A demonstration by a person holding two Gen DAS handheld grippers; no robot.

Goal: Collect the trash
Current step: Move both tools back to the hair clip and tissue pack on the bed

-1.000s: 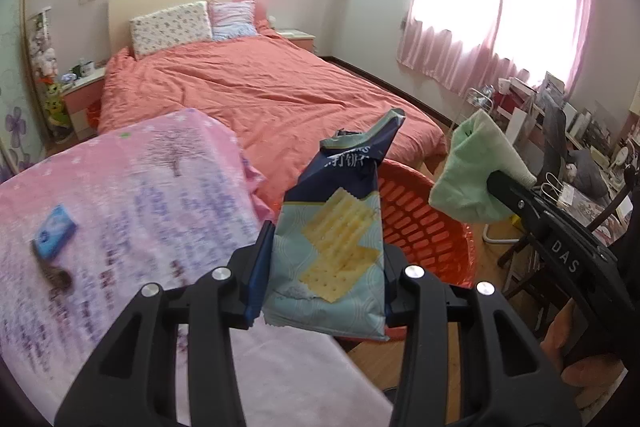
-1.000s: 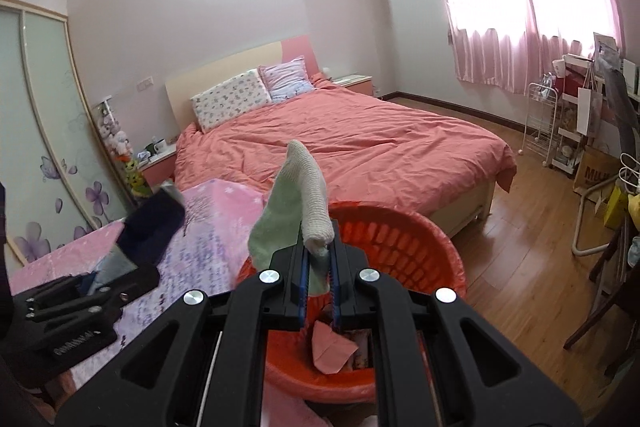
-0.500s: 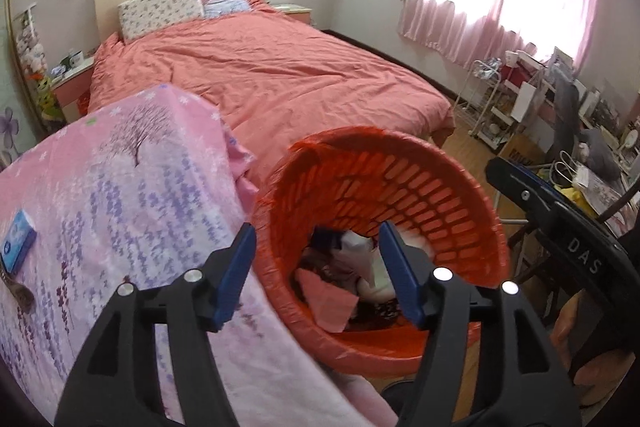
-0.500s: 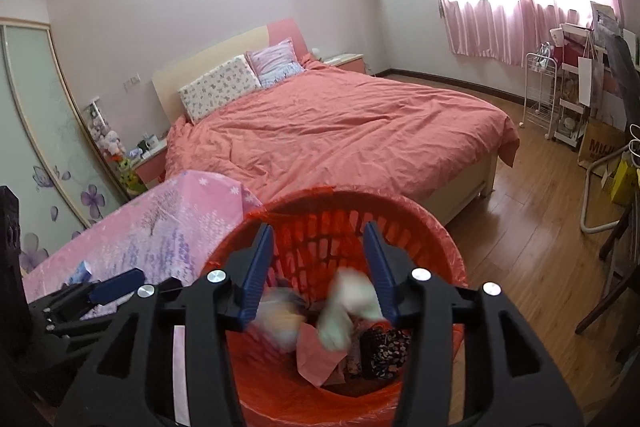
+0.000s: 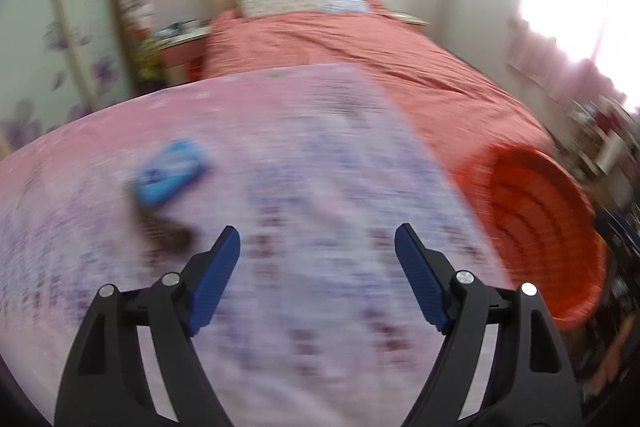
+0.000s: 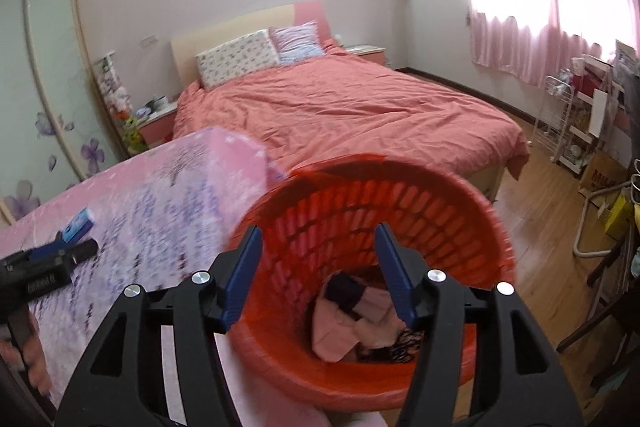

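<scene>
My left gripper point(image 5: 317, 241) hangs over the pink flowered tablecloth point(image 5: 304, 155), its jaws opening with nothing between them. Ahead and to its left lie a small blue packet point(image 5: 170, 173) and a dark brown scrap point(image 5: 164, 229), both blurred. My right gripper point(image 6: 318, 241) is above the orange basket point(image 6: 452, 199), jaws opening and empty. In the basket lie pink and dark bits of trash point(image 6: 356, 315). The left gripper point(image 6: 52, 259) also shows at the left edge of the right wrist view, near the blue packet point(image 6: 79, 225).
A bed with a coral cover point(image 6: 340, 111) and two pillows stands behind the table. The basket point(image 5: 536, 227) stands off the table's right edge. A wire rack point(image 6: 576, 123), boxes and chair legs crowd the wooden floor at the right. A hand point(image 6: 24, 359) grips the left tool.
The left gripper let the cracker bag fall into the basket, then swung left over the table. The right gripper let go of the green cloth, which dropped into the basket.
</scene>
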